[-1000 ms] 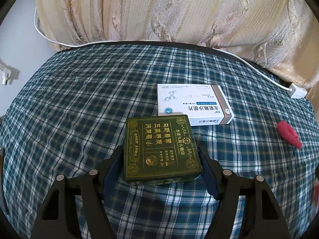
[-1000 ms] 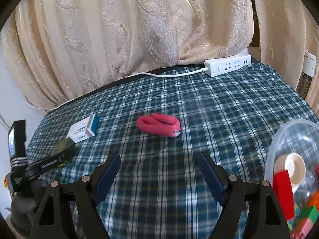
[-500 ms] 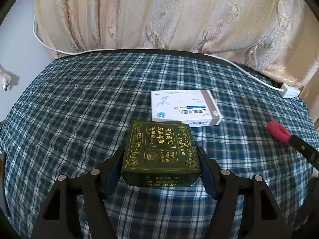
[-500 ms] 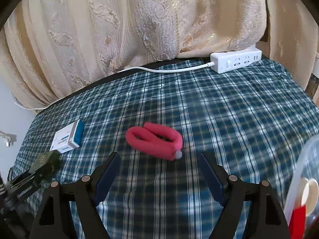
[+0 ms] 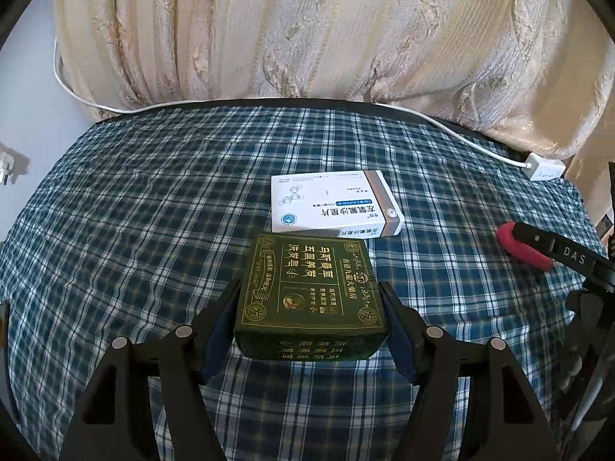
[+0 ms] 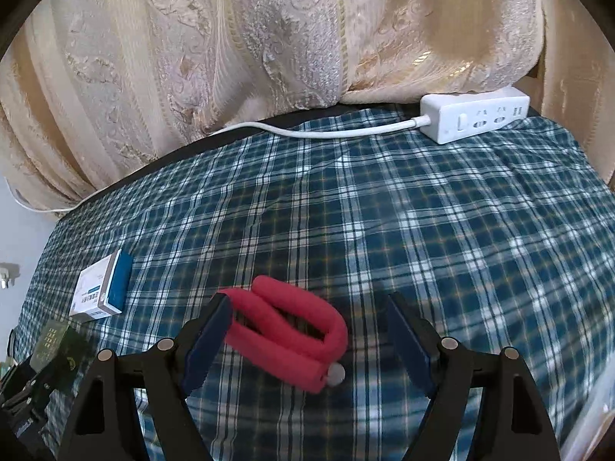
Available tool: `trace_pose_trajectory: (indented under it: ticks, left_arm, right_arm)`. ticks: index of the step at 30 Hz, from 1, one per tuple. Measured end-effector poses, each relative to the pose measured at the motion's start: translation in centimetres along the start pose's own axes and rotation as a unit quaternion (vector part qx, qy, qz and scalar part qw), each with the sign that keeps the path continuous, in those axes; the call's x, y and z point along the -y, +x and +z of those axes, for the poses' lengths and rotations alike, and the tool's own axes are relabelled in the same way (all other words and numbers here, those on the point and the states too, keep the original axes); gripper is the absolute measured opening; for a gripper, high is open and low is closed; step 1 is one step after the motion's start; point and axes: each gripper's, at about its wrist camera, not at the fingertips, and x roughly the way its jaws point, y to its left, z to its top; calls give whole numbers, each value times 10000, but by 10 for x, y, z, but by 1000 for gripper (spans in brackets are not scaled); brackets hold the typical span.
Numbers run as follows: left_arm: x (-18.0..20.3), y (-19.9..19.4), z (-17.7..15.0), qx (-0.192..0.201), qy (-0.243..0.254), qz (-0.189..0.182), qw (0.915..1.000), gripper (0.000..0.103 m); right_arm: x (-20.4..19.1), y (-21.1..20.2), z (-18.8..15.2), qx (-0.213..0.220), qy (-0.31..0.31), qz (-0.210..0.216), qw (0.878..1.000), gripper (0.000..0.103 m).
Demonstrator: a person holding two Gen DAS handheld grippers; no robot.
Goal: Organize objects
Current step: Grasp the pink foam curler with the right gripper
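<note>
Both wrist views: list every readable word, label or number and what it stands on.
"DAS": white letters on the right gripper finger, seen in the left wrist view.
Green box: gold Chinese print, upside down, not reliably readable.
White medicine box: Chinese print upside down, too small.
Power strip: no text legible.

Left tongs (image 5: 309, 307) clamped, right tongs (image 6: 307, 330) spread.

Our left gripper (image 5: 309, 319) and right gripper (image 6: 307, 332) are matte black frames with triangular cut-outs, round silver pins at the finger joints, and dark blue pads (image 6: 205, 340) lining each finger. One side bar carries white "DAS" lettering.
</note>
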Motion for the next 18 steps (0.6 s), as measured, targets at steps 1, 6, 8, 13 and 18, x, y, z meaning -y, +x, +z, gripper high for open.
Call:
trace_pose_trajectory:
  ticks: [1, 6, 8, 13, 18]
  left_arm:
    - [1, 0, 0, -6, 6, 1, 10000, 69]
    - [0, 1, 0, -11, 9, -1, 10000, 69]
    - [1, 1, 0, -11, 3, -9, 10000, 69]
    - [0, 0, 0, -11, 11, -33, 10000, 69]
    - [2, -2, 0, -9, 1, -82, 10000, 69]
  right_arm:
    - [-2, 1, 0, -17, -73, 40, 10000, 84]
    - [-11, 2, -3, -102, -359, 141, 9992, 84]
    - [-17, 0, -6, -157, -478, 237, 9985, 84]
    - [-34, -9, -18, -340, -818, 466, 9950, 84]
    - [-45, -18, -29, -424, -978, 708, 9918, 84]
